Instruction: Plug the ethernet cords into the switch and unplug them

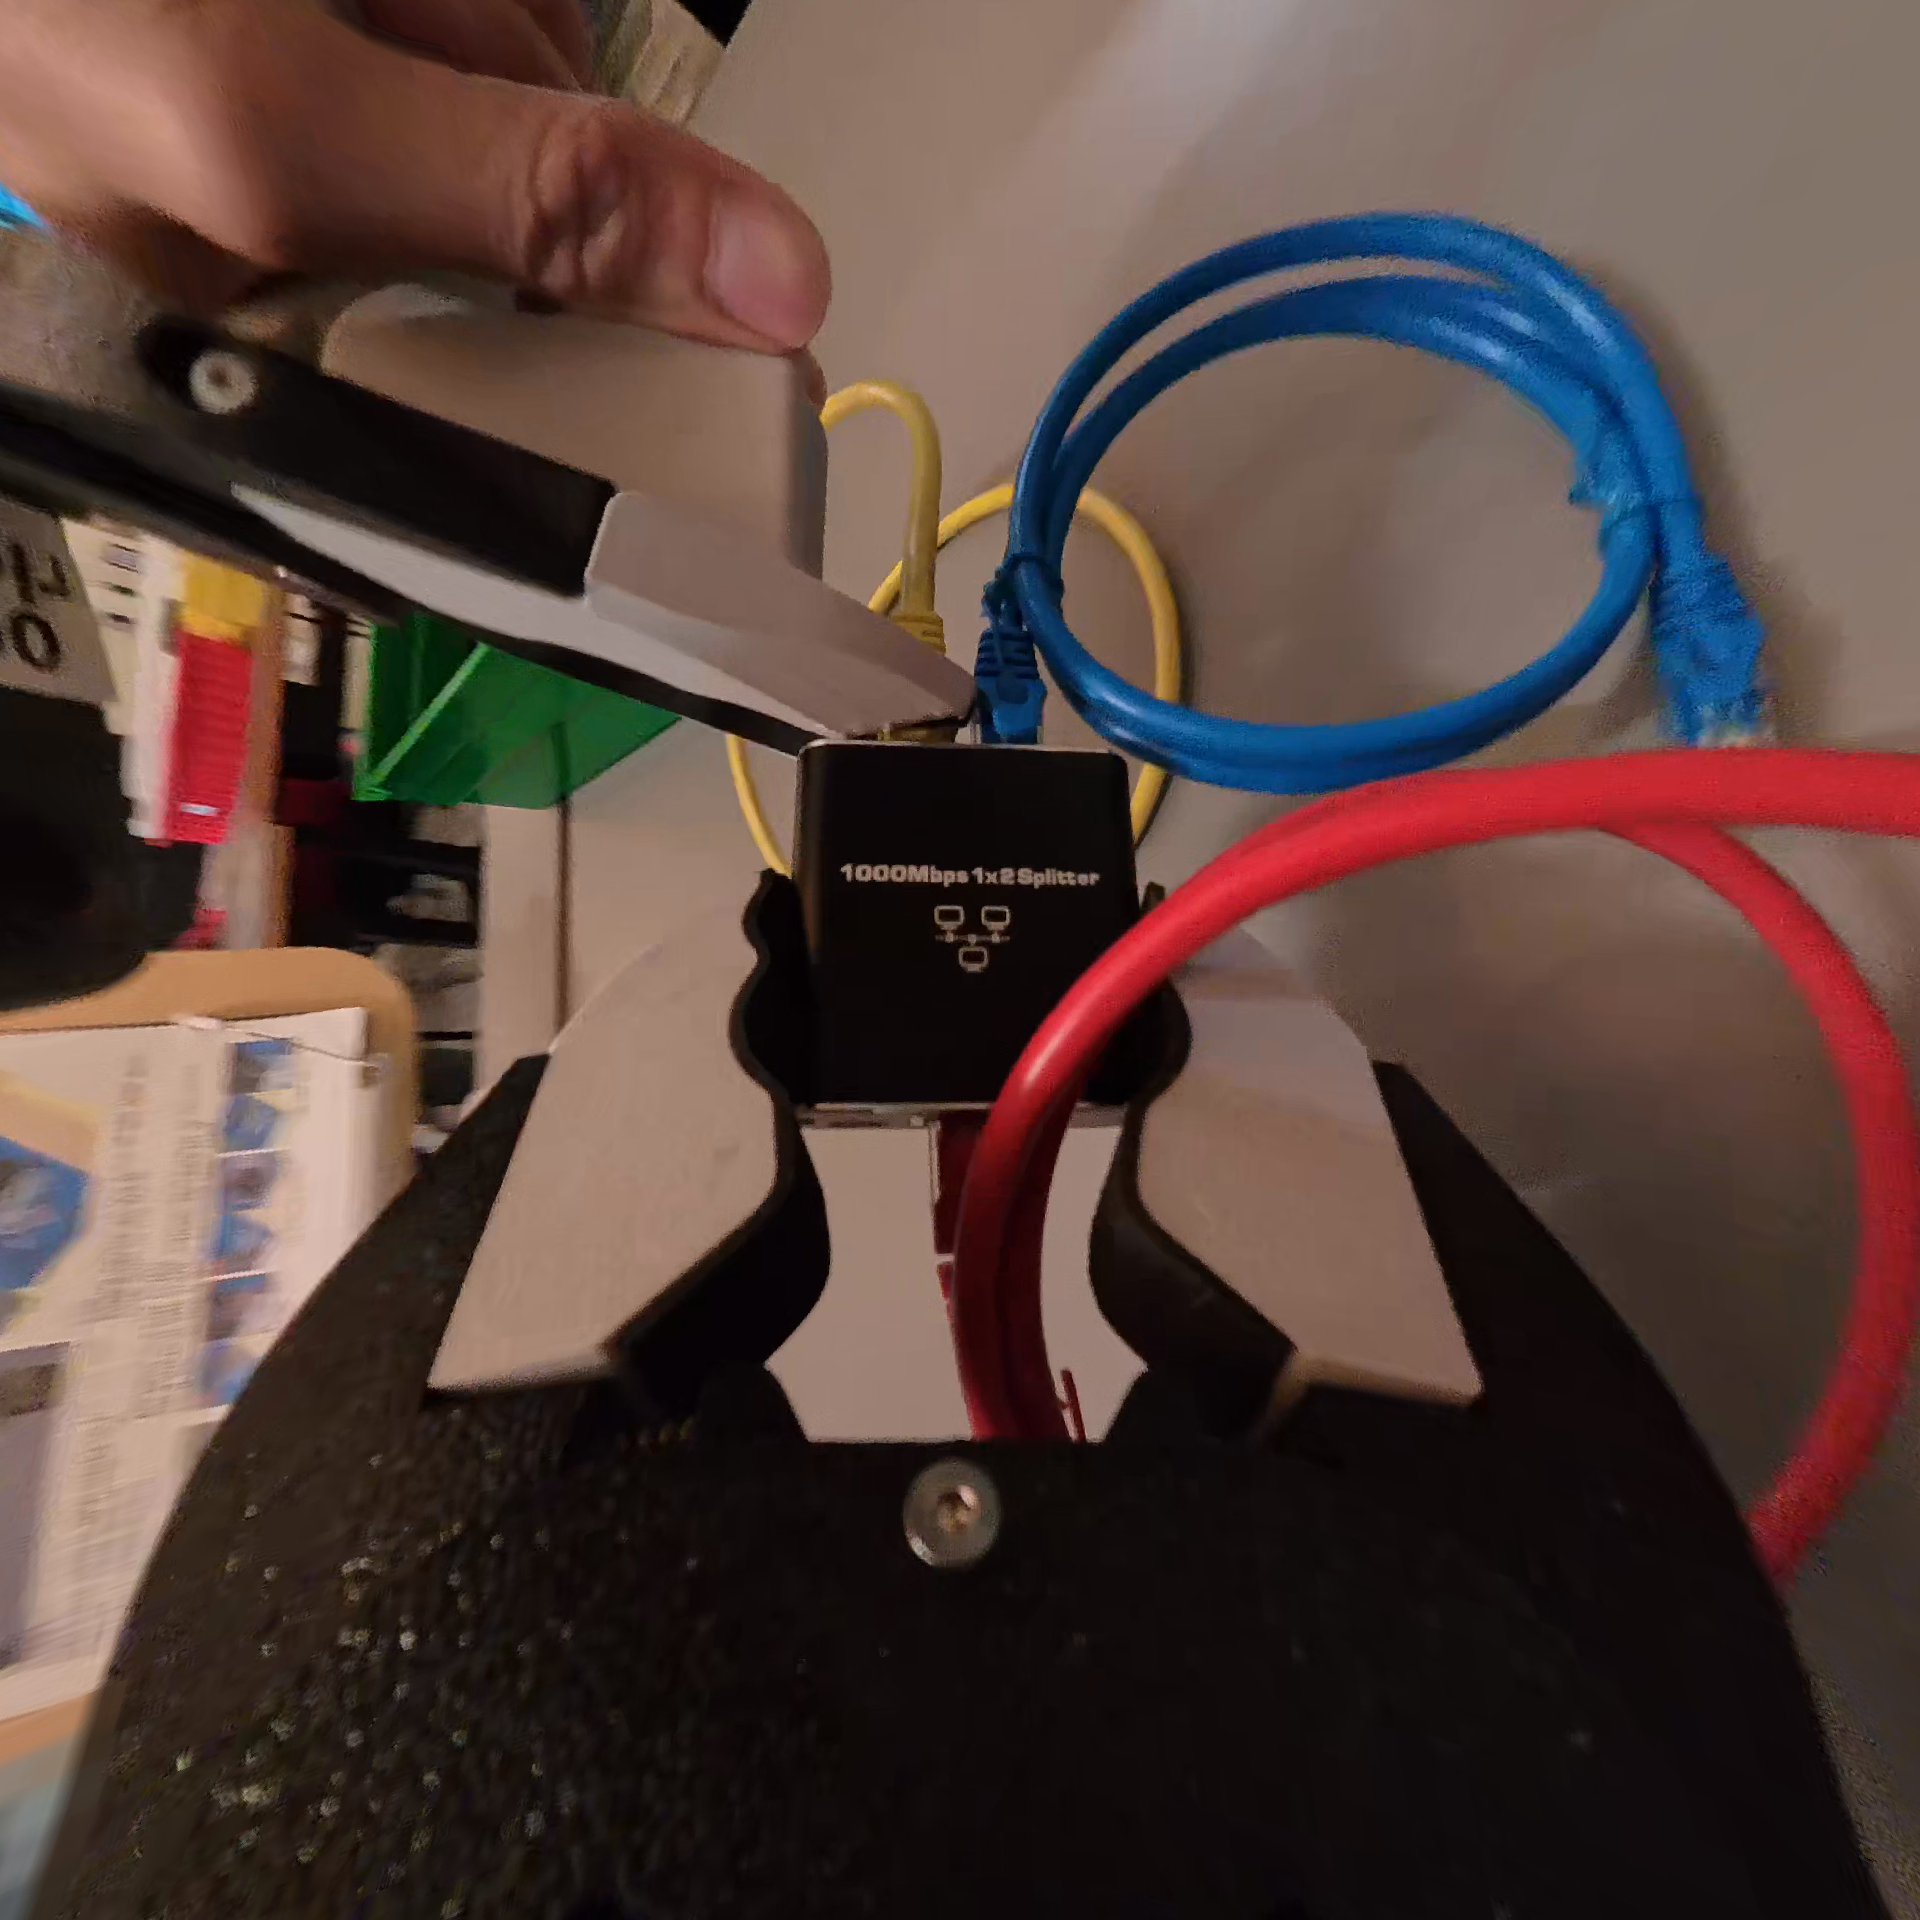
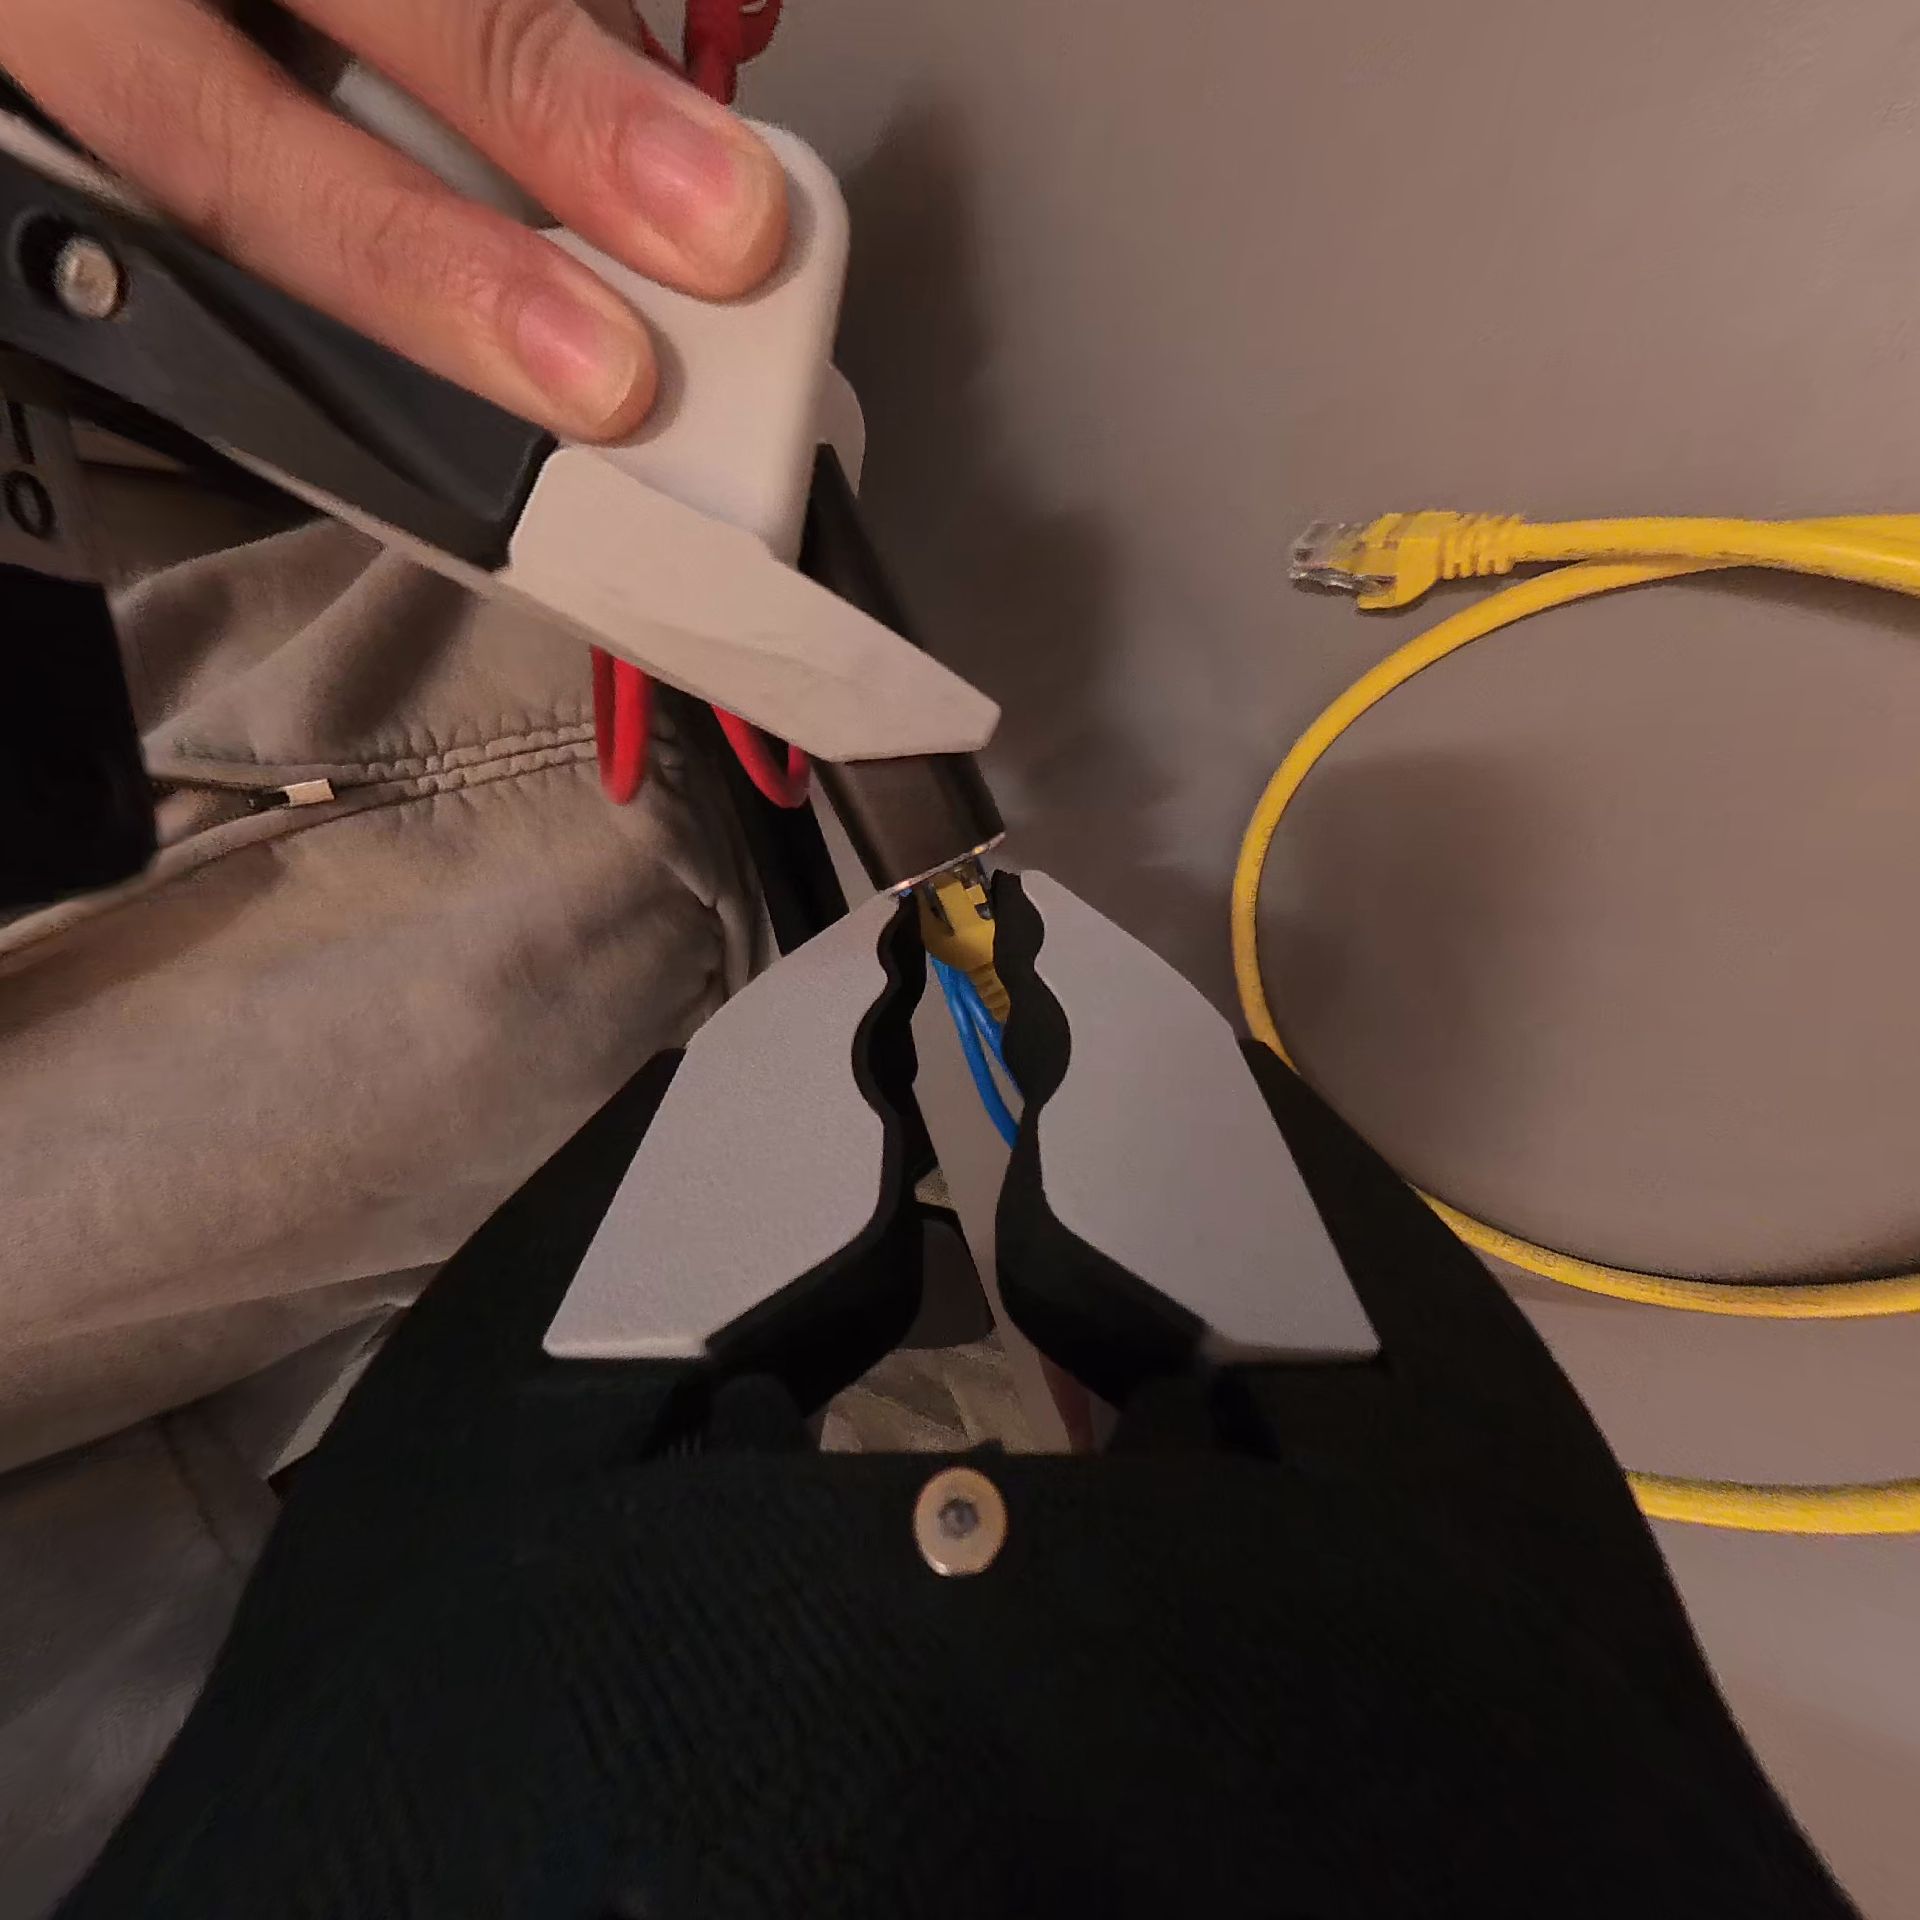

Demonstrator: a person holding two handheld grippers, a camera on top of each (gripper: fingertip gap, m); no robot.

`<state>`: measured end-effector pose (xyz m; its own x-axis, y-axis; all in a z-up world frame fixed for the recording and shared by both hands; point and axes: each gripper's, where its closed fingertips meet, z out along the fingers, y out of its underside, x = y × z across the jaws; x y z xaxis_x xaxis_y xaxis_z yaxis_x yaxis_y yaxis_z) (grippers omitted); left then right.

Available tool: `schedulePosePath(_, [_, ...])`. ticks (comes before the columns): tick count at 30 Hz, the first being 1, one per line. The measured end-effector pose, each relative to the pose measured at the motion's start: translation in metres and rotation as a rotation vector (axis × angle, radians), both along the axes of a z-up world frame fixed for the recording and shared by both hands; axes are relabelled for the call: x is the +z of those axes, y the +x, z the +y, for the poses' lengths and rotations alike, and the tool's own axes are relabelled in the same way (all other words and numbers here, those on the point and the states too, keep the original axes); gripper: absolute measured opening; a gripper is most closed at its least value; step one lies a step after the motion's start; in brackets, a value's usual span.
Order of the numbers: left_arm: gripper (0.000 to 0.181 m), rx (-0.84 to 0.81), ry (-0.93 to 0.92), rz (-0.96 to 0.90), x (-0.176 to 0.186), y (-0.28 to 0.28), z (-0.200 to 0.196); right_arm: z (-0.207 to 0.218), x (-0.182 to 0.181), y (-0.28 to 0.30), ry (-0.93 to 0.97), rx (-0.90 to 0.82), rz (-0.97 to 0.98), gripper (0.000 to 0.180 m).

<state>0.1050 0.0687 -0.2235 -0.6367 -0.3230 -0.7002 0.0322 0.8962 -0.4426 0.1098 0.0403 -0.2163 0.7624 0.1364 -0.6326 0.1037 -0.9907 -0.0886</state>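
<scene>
My left gripper [image 1: 961,899] is shut on the black switch [image 1: 961,987] and holds it by its sides. A red cord [image 1: 1455,810] is plugged into the switch's near end and loops to the right. A yellow plug [image 1: 920,613] and a blue plug [image 1: 1006,675] sit at its far end. My right gripper [image 2: 956,909] is shut on the yellow plug [image 2: 951,920] right at the switch's port [image 2: 920,821]. How deep the plug sits is hidden. The right gripper also shows in the left wrist view [image 1: 930,712], coming in from the upper left.
The blue cord [image 1: 1351,499] is coiled on the grey table, its free end [image 1: 1714,665] at the right. The yellow cord's free end [image 2: 1351,556] lies on the table at the right. Beige cloth [image 2: 364,935], a green bin [image 1: 499,717] and papers [image 1: 156,1195] are at the left. Both grippers' tips are close together, under 4 cm apart.
</scene>
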Motion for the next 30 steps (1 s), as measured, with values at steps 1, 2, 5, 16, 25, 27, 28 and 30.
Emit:
schedulePosePath(1, [0.062, -0.004, -0.049, 0.021, -0.001, -0.002, -0.001, 0.0, 0.0, -0.001, 0.002, 0.0, 0.002, 0.016])
schedulePosePath(2, [0.063, -0.013, -0.083, 0.032, -0.001, -0.004, -0.002, 0.0, 0.001, -0.004, -0.001, -0.005, 0.013, 0.016])
schedulePosePath(5, [0.063, -0.038, -0.153, 0.077, -0.005, -0.009, -0.006, -0.004, -0.002, -0.009, -0.019, 0.023, 0.015, 0.016])
schedulePosePath(16, [0.063, -0.034, -0.219, 0.083, 0.009, -0.013, 0.009, 0.014, 0.015, -0.015, 0.068, 0.04, 0.031, 0.015])
schedulePosePath(25, [0.062, 0.168, -0.404, -0.03, 0.05, -0.008, 0.064, 0.066, 0.087, 0.017, 0.653, -0.137, -0.294, 0.038])
schedulePosePath(27, [0.062, 0.251, -0.416, -0.051, 0.051, -0.006, 0.081, 0.06, 0.118, 0.021, 0.873, -0.246, -0.338, 0.038])
schedulePosePath(28, [0.062, 0.286, -0.432, -0.055, 0.052, -0.005, 0.088, 0.054, 0.13, 0.019, 0.956, -0.326, -0.324, 0.039])
schedulePosePath(30, [0.062, 0.326, -0.463, -0.077, 0.057, -0.003, 0.094, 0.035, 0.14, 0.015, 1.075, -0.431, -0.346, 0.04])
